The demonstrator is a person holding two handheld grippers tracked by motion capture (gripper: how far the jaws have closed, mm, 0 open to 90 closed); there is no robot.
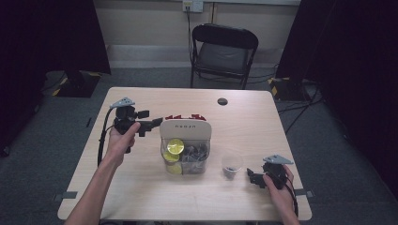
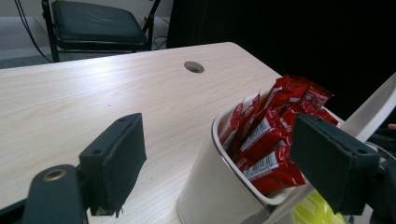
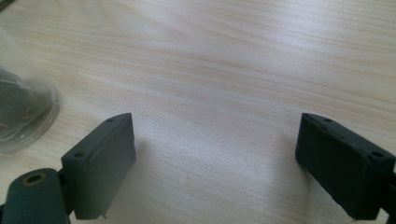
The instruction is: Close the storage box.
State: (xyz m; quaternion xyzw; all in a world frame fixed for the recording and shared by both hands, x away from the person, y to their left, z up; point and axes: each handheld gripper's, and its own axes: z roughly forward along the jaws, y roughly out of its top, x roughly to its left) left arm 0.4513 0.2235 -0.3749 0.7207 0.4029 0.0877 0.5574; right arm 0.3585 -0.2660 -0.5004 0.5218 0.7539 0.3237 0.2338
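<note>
A white organizer (image 1: 185,127) stands mid-table. Red sachets (image 1: 186,117) stick up from its rear white compartment, and yellow capsules (image 1: 175,147) and dark pods (image 1: 195,152) lie in its clear front part. My left gripper (image 1: 156,123) hovers open at the organizer's left rear corner. In the left gripper view its jaws (image 2: 217,144) straddle the white rim (image 2: 215,135), and the red sachets (image 2: 275,130) are just ahead. My right gripper (image 1: 252,177) rests open near the front right of the table. Its jaws (image 3: 215,144) are over bare wood with nothing between them.
A clear plastic cup (image 1: 232,165) with something dark in its bottom stands between the organizer and my right gripper, and the cup (image 3: 21,112) lies just left of that gripper's jaws. A cable hole (image 1: 222,101) marks the table's far side. A black folding chair (image 1: 223,51) stands beyond.
</note>
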